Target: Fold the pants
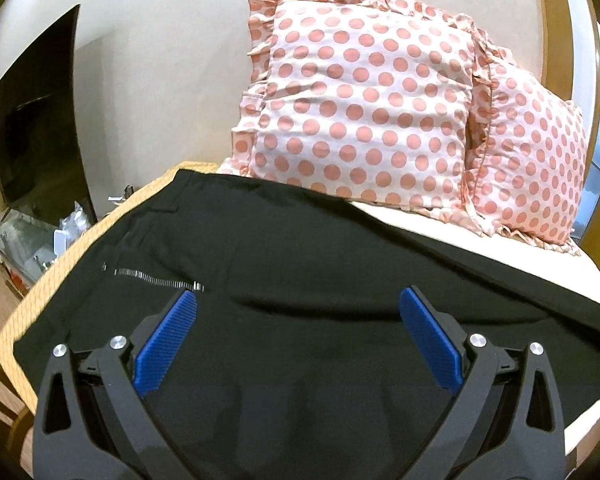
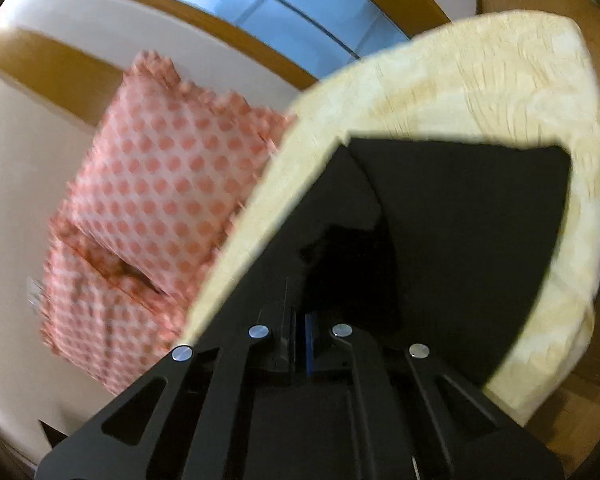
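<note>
A: Where are the black pants (image 1: 300, 240) seen?

B: They are spread flat on the bed (image 1: 500, 240), waistband and silver zipper (image 1: 156, 278) toward its left edge in the left wrist view.

A: How is the left gripper (image 1: 298, 300) held?

B: Its blue fingers (image 1: 166, 344) are spread wide above the cloth; nothing is gripped between them.

A: And the right gripper (image 2: 300, 332)?

B: Its fingers are pressed together. Dark cloth of the pants (image 2: 460, 220) is bunched right at the tips, and appears pinched, though the contact is lost in shadow.

A: What is seen around?

B: Two polka-dot pillows (image 1: 360, 100) are propped at the wall beyond the pants; a dark screen (image 1: 36, 128) stands at the left.
</note>
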`<state>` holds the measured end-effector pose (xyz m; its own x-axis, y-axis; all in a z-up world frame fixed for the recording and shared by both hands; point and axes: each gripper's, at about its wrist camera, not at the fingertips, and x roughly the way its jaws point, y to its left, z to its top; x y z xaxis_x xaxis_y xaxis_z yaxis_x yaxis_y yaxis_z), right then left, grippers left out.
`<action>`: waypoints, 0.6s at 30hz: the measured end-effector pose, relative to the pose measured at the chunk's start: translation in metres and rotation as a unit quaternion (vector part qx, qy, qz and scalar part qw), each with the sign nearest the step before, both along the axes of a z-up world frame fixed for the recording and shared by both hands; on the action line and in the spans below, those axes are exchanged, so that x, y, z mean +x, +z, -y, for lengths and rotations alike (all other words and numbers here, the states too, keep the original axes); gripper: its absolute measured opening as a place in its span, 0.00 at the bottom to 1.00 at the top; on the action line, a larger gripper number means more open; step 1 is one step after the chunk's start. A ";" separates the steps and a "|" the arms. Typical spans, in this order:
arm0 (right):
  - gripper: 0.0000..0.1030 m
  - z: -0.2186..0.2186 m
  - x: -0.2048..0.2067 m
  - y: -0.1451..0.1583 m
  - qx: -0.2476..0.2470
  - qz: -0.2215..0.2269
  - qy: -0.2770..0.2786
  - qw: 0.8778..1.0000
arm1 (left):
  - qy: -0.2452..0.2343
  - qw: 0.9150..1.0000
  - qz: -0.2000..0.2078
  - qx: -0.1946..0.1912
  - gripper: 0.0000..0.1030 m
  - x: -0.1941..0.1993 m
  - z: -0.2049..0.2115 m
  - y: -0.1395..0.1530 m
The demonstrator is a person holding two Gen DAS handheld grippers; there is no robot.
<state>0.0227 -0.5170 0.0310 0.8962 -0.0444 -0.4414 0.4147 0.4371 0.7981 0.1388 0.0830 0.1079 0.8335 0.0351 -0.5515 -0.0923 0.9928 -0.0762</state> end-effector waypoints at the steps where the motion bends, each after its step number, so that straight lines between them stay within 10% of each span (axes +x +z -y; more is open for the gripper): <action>1: 0.02 0.002 -0.004 0.006 -0.006 0.017 -0.004 1.000 | -0.004 1.000 0.001 -0.005 0.98 0.008 -0.003 0.005; 6: 0.02 0.013 -0.027 0.016 -0.024 0.044 -0.028 0.998 | 0.001 0.999 0.009 -0.035 0.98 0.054 -0.020 0.018; 18: 0.02 0.028 -0.024 -0.009 -0.006 0.013 -0.028 0.999 | 0.085 0.980 -0.150 -0.101 0.83 0.240 -0.062 -0.031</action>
<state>-0.0011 -0.5449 0.0223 0.9031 -0.1005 -0.4176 0.4187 0.4226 0.8038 0.3791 0.1451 0.0772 0.6247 0.0236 -0.7805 -0.3029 0.9286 -0.2144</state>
